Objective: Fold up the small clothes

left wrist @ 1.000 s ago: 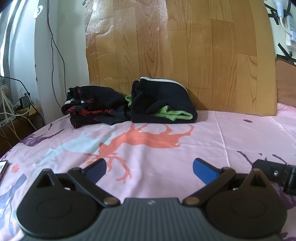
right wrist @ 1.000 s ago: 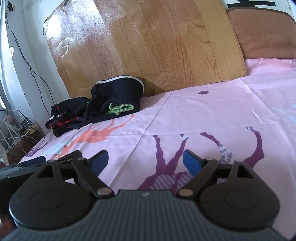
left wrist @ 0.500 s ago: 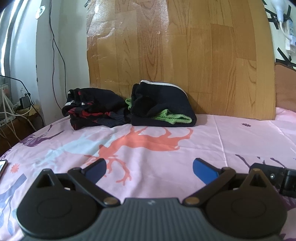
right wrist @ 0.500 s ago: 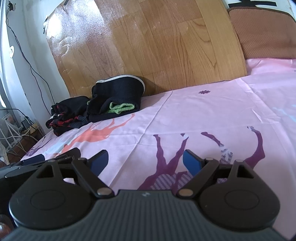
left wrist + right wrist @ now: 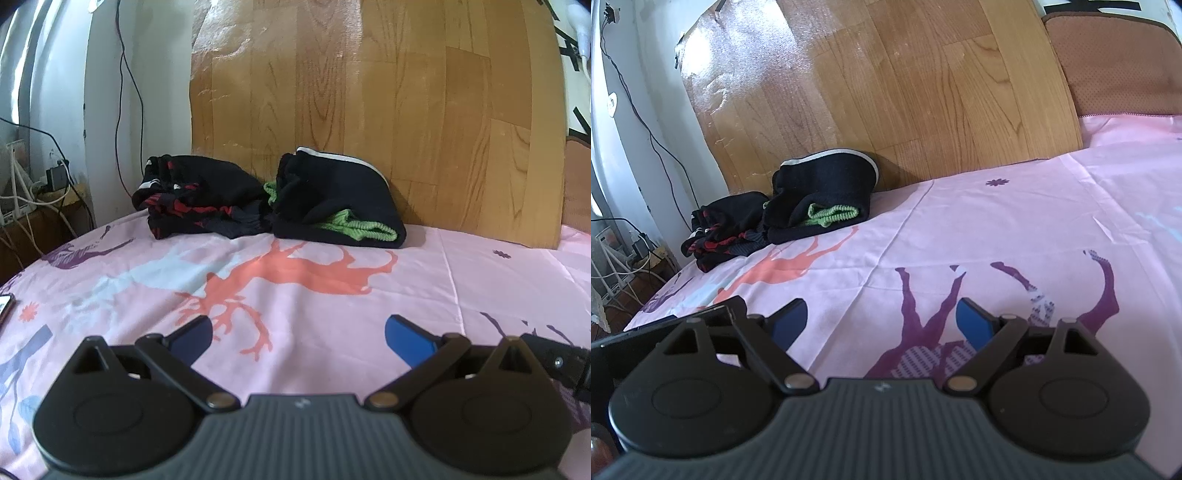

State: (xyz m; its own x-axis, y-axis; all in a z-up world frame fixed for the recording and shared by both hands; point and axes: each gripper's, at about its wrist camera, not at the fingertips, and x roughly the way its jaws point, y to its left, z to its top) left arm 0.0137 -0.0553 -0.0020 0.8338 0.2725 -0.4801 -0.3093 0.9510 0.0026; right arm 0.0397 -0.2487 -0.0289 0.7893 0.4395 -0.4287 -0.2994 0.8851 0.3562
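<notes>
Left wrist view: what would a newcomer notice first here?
Two dark bundles of clothes at the far edge of the pink sheet, against the wooden board: a black bundle with green trim and, to its left, a black-and-red bundle. Next, the orange deer print before them. The left gripper hangs open and empty.

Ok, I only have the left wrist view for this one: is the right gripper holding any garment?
Observer: No. The right gripper is open, with only the pink sheet between its fingers.
Operator: What's printed under it?
Observer: A purple deer print, legs pointing toward the wall.
Operator: And the brown sliver at my right edge?
Observer: A brown padded cushion, upright beside the wood panel.
</notes>
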